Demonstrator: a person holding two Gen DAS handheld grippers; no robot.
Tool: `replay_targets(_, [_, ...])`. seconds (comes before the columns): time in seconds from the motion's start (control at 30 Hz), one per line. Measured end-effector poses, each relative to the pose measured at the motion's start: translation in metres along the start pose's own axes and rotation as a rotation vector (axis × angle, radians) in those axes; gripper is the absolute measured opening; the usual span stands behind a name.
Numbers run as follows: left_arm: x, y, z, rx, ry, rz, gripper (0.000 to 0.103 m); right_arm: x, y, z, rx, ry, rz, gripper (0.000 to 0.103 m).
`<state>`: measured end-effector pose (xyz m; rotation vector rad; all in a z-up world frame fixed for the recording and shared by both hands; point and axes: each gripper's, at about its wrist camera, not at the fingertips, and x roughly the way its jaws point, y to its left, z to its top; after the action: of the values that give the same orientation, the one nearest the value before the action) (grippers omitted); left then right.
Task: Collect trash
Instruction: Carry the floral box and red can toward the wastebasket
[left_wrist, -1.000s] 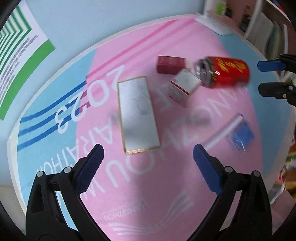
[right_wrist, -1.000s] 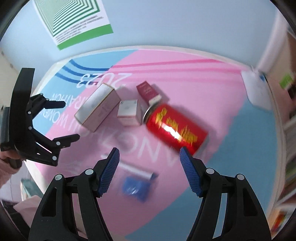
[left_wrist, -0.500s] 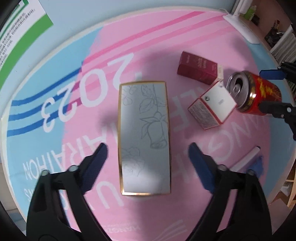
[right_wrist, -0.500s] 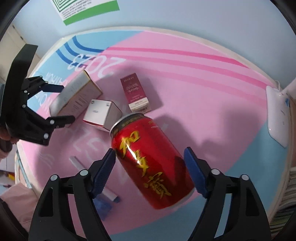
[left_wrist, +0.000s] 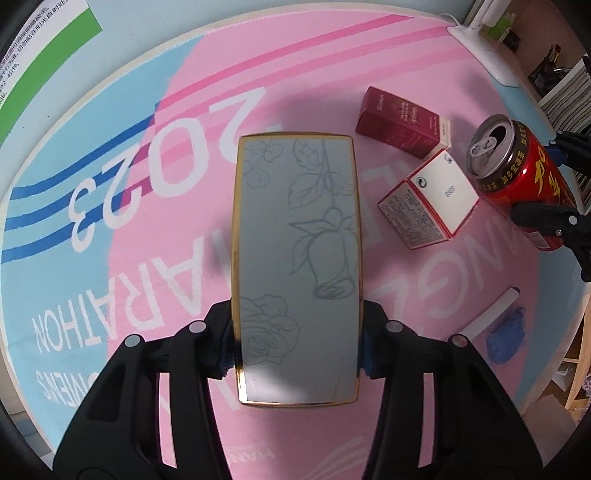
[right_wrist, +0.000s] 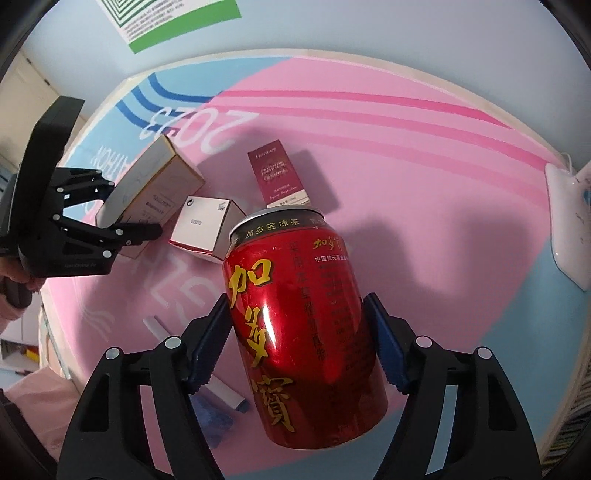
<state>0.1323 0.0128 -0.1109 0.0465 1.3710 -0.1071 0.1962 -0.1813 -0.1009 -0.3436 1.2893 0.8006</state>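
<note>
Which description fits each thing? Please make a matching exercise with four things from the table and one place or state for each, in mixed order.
Things:
1. red can
2. long grey box
3. dark red box
4. blue wrapper

Descriptions:
A. between the left gripper's fingers
B. lying free, label up
C. between the right gripper's fingers
D. crumpled beside a white tube

Pairs: 1-C, 2-A, 3-B, 4-D

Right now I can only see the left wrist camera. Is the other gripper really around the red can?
Observer: Yes. The red can lies between the right gripper's blue pads, and its jaws are closing.
Operator: Is it squeezing?
Observer: I can't tell. The pads sit right at the can's sides.
Operator: Who holds my gripper?
Observer: A hand grips the left gripper's handle, beside the flowered box.
</note>
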Motion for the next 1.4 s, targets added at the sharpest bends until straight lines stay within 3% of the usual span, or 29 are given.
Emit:
replay_targets(0.27, [-0.03, 0.012, -0.02, 0.063, -0.045, 0.004, 0.047, -0.023, 0.009, -0.014, 0.05, -0.032, -0.047, 0.072])
replay_targets(0.67, [-0.067, -0.006, -0.066, 0.194, -0.088, -0.023, 0.047, -0.055, 0.044, -0.062, 0.163, -0.087, -0.124, 0.072])
replay_targets(1.0, [-0.083, -0.034, -0.124, 0.461, -0.105, -0.082, 0.047, -0.076, 0.097, -0.134, 0.363, -0.148, -0.223, 0.072])
replay_targets(1.4, [-0.094, -0.118, -0.186, 0.814, -0.084, -0.161, 0.047, -0.102, 0.154, -0.259, 0.706, -0.194, -0.33, 0.072])
